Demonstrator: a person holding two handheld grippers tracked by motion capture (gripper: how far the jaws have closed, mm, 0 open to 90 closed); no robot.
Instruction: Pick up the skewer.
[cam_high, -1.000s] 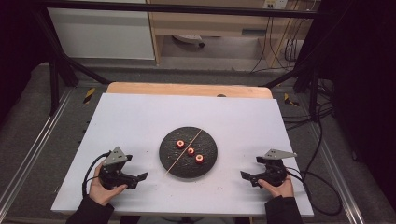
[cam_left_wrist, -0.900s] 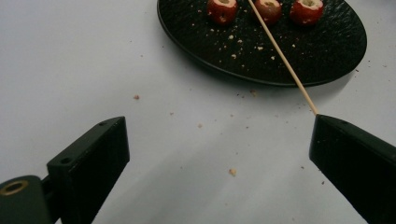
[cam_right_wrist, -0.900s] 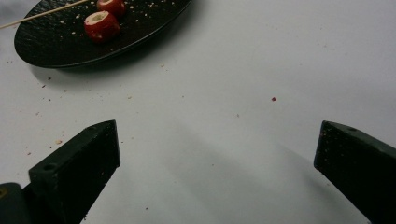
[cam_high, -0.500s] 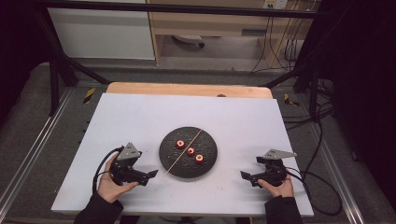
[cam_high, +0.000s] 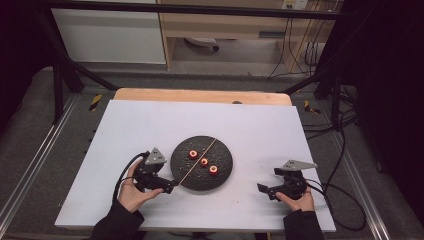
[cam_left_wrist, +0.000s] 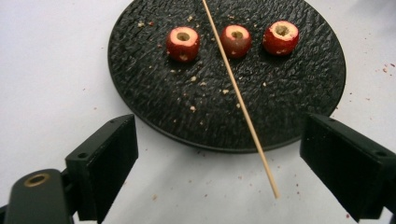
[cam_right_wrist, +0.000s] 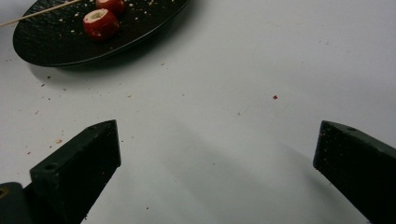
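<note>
High view, my left tongs: my black left gripper (cam_high: 170, 188) sits just beside the near-left edge of the round black bumpy plate (cam_high: 225, 172). Its jaws stand wide apart and have just been closing a little, with the near tip of the thin wooden skewer stick (cam_high: 199, 161) between them, not pinched yet.
High view, my right tongs: my black right gripper (cam_high: 264, 188) rests well apart from the plate, jaws apart, holding nothing.
High view, the food: three small red cored fruit pieces (cam_high: 204, 162) lie in a row on the plate, and the stick lies across the plate between them.
High view, the surface and room: the white table top (cam_high: 150, 125) lies on a wooden board (I see its far edge), with grey floor, black frame bars and loose cables around it.
Left gripper view, the stick: its tip (cam_left_wrist: 275, 193) pokes off the plate rim (cam_left_wrist: 140, 121) over the table, nearer my right-hand jaw.
Left gripper view, what could go wrong: I think the stick could roll or flip away if one jaw bumps it first. It is so thin that it may slip through the pads too.
Left gripper view, another worry: a push on the rim could slide the plate and roll the fruit (cam_left_wrist: 183, 43).
Right gripper view, the surface: crumbs and red bits dot the white table (cam_right_wrist: 224, 116) (a bit messy), with the plate (cam_right_wrist: 56, 51) far off.
</note>
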